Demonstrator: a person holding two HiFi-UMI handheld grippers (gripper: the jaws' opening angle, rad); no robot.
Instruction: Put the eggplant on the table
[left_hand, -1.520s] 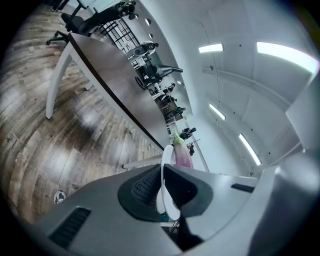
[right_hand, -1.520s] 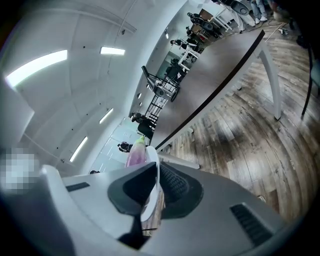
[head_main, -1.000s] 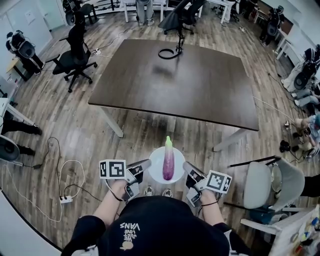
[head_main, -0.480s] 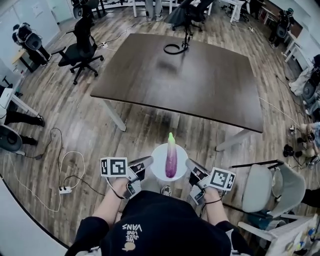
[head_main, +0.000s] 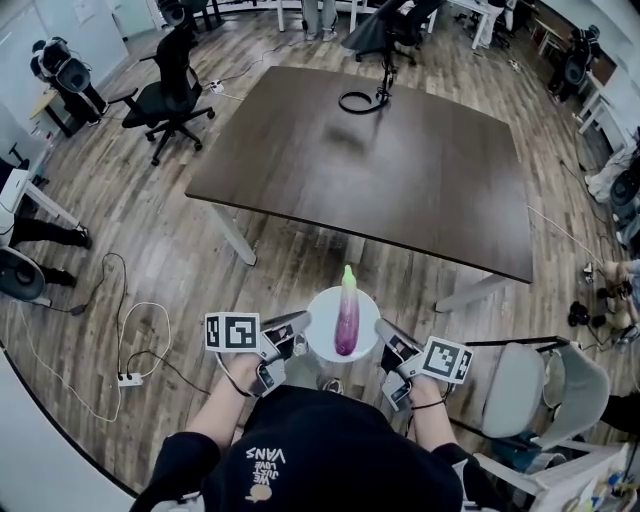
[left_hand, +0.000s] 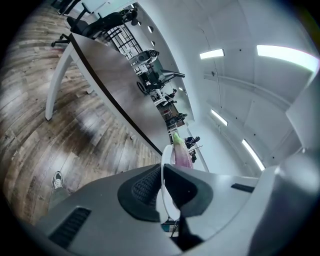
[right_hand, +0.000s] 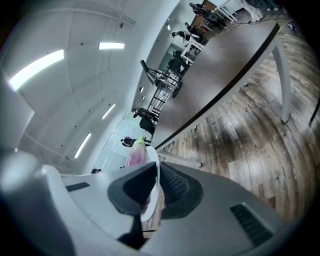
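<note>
A purple eggplant with a green tip lies on a white plate held in the air just in front of me. My left gripper is shut on the plate's left rim and my right gripper is shut on its right rim. In the left gripper view the plate stands edge-on between the jaws with the eggplant beyond it. The right gripper view shows the same plate and eggplant. The dark brown table lies ahead; the plate is short of its near edge.
A black cable coil and stand sit at the table's far side. A black office chair stands at the far left, a grey chair at my right. A white cable and power strip lie on the wooden floor at left.
The table's near edge has come slightly closer in the head view as I move forward. Both grippers still hold the plate with the eggplant on it.
</note>
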